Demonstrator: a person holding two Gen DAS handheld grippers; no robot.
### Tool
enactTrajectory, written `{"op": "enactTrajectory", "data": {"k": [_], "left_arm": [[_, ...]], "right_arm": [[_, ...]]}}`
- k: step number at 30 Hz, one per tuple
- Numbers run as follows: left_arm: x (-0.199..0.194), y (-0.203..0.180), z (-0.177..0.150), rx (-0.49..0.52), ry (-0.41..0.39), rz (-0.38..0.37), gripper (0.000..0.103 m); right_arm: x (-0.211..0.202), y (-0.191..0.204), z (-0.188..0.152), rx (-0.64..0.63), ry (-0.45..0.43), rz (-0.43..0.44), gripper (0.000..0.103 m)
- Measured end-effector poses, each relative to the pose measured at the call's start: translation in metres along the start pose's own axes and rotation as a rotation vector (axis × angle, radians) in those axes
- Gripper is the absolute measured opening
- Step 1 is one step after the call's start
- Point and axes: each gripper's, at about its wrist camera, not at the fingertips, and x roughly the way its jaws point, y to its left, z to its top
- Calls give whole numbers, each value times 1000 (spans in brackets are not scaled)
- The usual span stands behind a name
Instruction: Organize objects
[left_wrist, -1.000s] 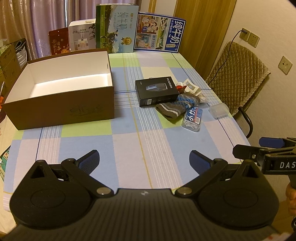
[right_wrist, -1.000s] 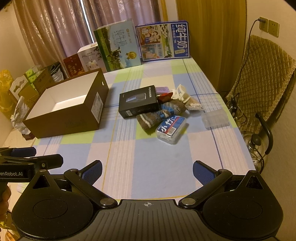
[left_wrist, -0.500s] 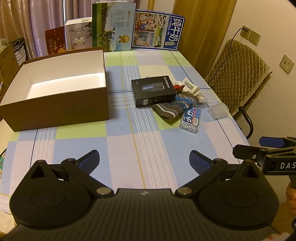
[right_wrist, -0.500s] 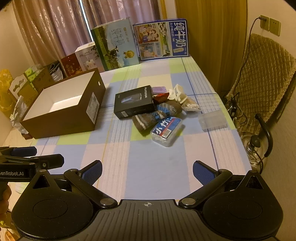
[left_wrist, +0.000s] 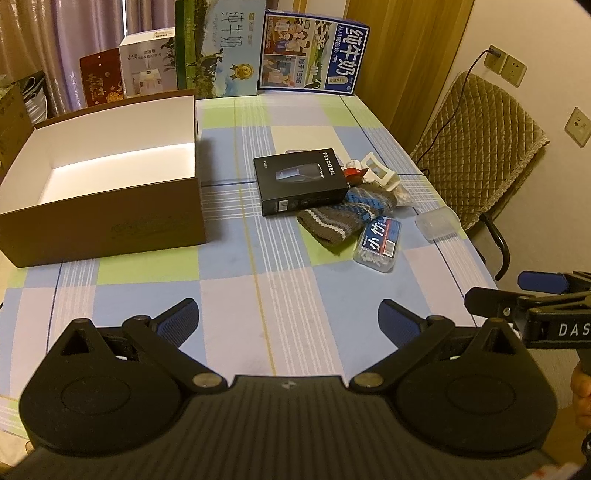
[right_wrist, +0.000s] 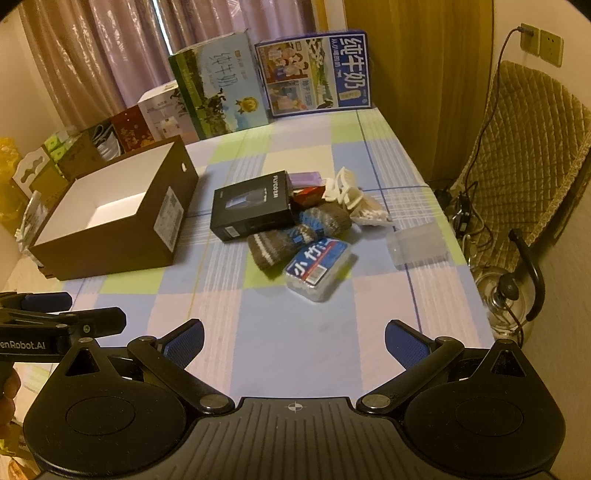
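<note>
An open brown cardboard box with a white inside stands on the left of the table. To its right lies a pile: a black Flyco box, a striped knit sock, a clear toothpick pack, white clips, a small red item and a clear lid. My left gripper and right gripper are both open and empty, hovering over the table's near edge, well short of the pile.
Milk cartons and gift boxes stand along the far edge of the checked tablecloth. A quilted chair stands to the right, with a kettle on the floor beside it.
Both grippers have drifted slightly, so the box and pile shift a little in view. Both stay open and nothing has been grasped.
</note>
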Motion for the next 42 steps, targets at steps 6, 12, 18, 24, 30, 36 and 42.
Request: {"op": "enactTrajectory", "data": {"k": [6, 12, 18, 24, 30, 36, 42], "left_arm": [[14, -5, 9, -2, 15, -5, 102], [33, -14, 22, 6, 33, -11, 102], [55, -21, 35, 7, 49, -8, 102], [80, -29, 47, 27, 43, 0, 102], [107, -43, 54, 44, 46, -35, 102], [141, -71, 58, 116, 63, -107, 89], [174, -99, 56, 200, 90, -172, 72]], "right_arm": [[10, -16, 9, 13, 2, 1, 101], [22, -35, 17, 29, 0, 15, 101], [38, -59, 28, 29, -20, 10, 101], [58, -87, 36, 23, -51, -11, 101], [79, -113, 42, 10, -47, -19, 101], [94, -131, 43, 7, -20, -22, 90], [100, -147, 41, 42, 1, -31, 89]]}}
